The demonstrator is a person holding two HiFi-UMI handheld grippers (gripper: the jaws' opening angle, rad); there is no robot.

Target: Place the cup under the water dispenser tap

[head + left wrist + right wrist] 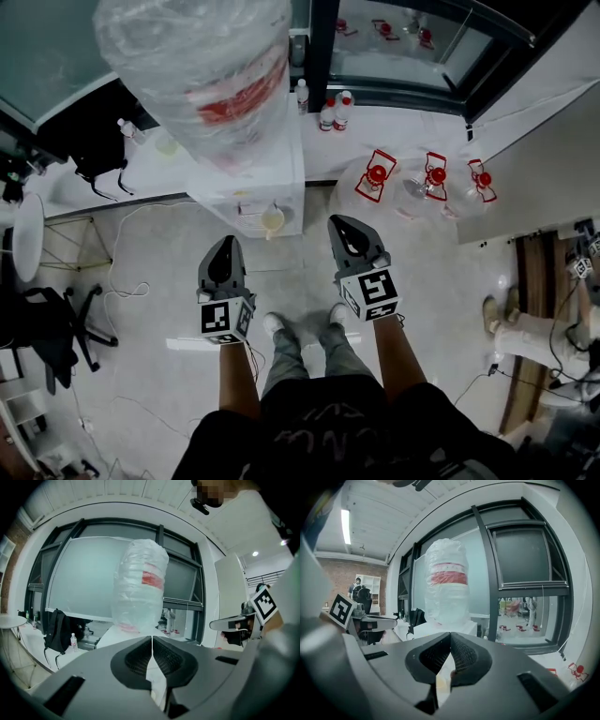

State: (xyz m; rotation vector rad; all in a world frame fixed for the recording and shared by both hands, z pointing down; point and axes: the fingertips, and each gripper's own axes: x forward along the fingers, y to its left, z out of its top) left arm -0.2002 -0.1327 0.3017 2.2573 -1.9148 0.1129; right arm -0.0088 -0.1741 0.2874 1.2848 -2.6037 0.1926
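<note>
A white water dispenser (251, 178) carries a big plastic-wrapped bottle (202, 66). A pale cup (273, 219) stands on the dispenser's front shelf, below the tap. My left gripper (225, 244) hangs in front of the dispenser, a little to the cup's left, jaws shut and empty. My right gripper (340, 225) is to the cup's right, apart from it, also shut with nothing in it. In the left gripper view the pads meet at the left gripper (152, 637), with the bottle (140, 592) beyond. In the right gripper view the right gripper (450, 634) is closed too, facing the bottle (447, 588).
Three clear water jugs with red handles (427, 178) lie on the floor at the right. Small bottles (336, 111) stand on the window ledge. An office chair (56, 319) and cables are at the left. Another person's legs (525, 328) show at the right edge.
</note>
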